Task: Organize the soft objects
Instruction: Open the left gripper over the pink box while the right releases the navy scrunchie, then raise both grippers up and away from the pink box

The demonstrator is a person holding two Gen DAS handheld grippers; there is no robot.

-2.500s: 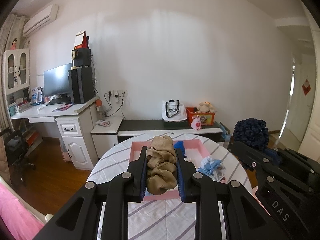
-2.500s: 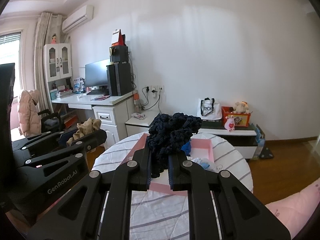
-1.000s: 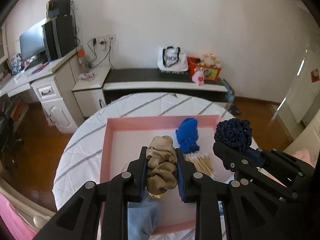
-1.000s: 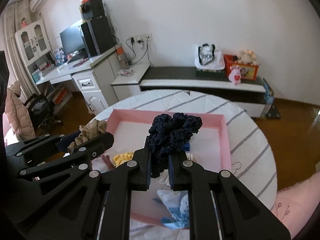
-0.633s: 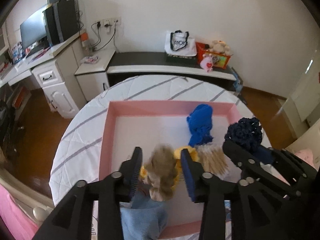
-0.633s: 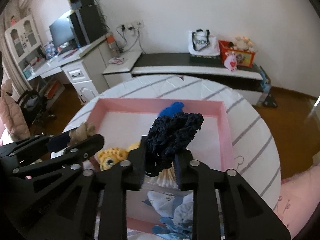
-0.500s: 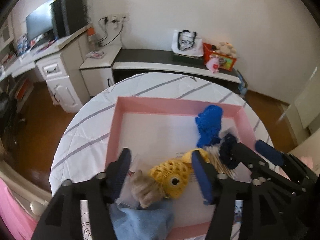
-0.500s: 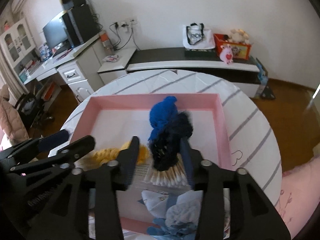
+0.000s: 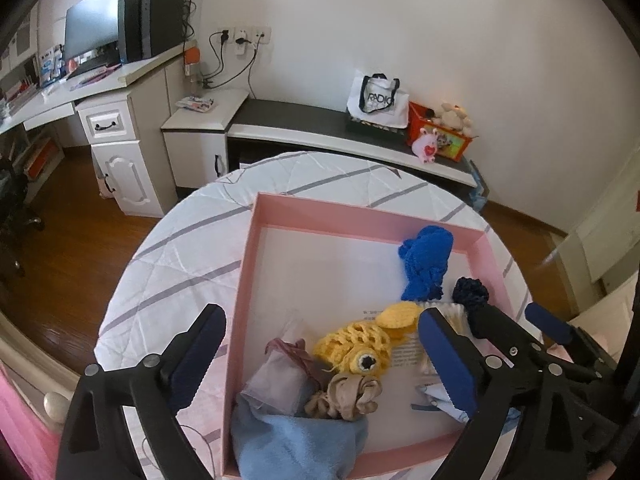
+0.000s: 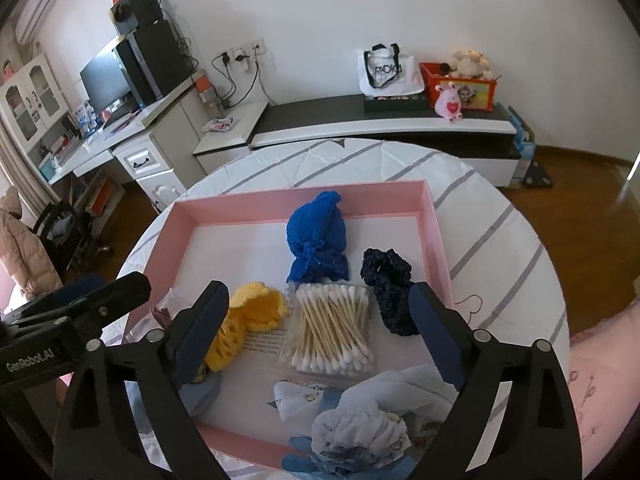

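Where stripes cross it, round quilted tabletop [image 9: 176,264], wooden floor [image 9: 72,240].

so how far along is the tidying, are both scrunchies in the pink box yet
Both look delivered: the tan scrunchie and the navy scrunchie lie in the pink box. Nothing is in hand; the left gripper and right gripper are opening with nothing pressed between the pads. No soft items show on the bare tablecloth.

Hidden and cut-off bits in the pink tray

We see the light blue cloth [image 9: 296,446] cut off by the frame's bottom at the pink tray's [image 9: 242,280] near edge; the right gripper [image 9: 516,334] hides part of the navy scrunchie [image 9: 471,293], and print under the cotton swabs [image 10: 330,328] is too small to read.
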